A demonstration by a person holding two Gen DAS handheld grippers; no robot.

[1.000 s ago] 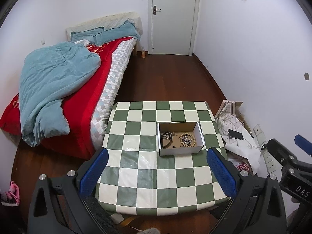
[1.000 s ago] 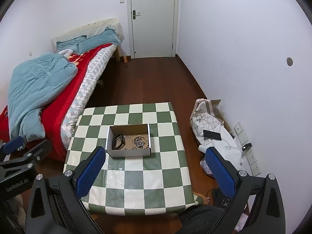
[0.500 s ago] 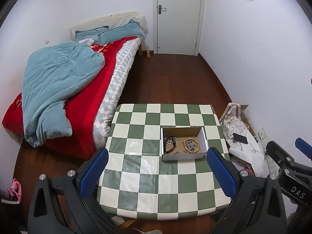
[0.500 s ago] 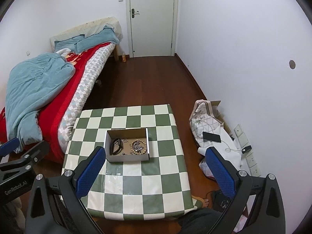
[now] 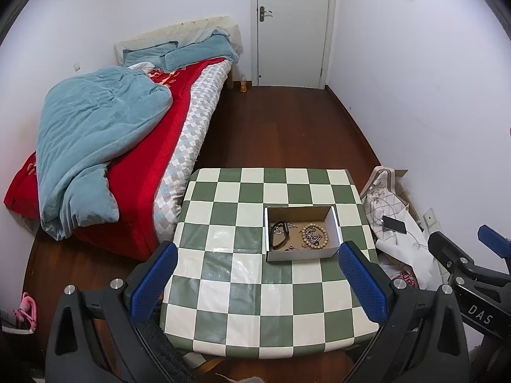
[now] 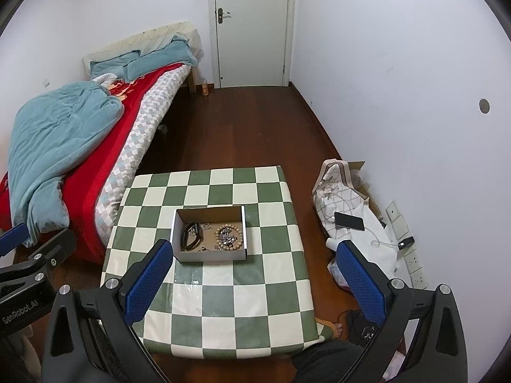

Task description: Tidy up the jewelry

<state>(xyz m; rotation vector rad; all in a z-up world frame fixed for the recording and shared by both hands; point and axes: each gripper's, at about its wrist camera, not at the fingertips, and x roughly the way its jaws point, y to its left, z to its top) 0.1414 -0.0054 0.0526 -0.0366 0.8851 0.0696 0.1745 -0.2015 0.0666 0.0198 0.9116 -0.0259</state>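
Note:
A small open cardboard box (image 5: 302, 254) (image 6: 209, 255) stands on the green-and-white checked table (image 5: 242, 287) (image 6: 223, 300). In it lie a black bangle (image 5: 278, 235) (image 6: 190, 236), a wooden bead bracelet (image 5: 314, 236) (image 6: 229, 238) and small silver chain pieces. My left gripper (image 5: 257, 282) is open and empty, high above the table's near half. My right gripper (image 6: 255, 282) is open and empty too, high above the table; it also shows at the right edge of the left wrist view (image 5: 463, 265).
A bed (image 5: 153, 146) with a red cover and a blue blanket stands left of the table. A patterned bag (image 6: 335, 188), a phone (image 6: 349, 221) on white paper and wall sockets lie right of it. A closed white door (image 5: 292, 28) is at the far wall.
Both grippers have risen and pulled back, so the table and box look smaller and lower in both views. Both stay open and empty. The box has not moved.

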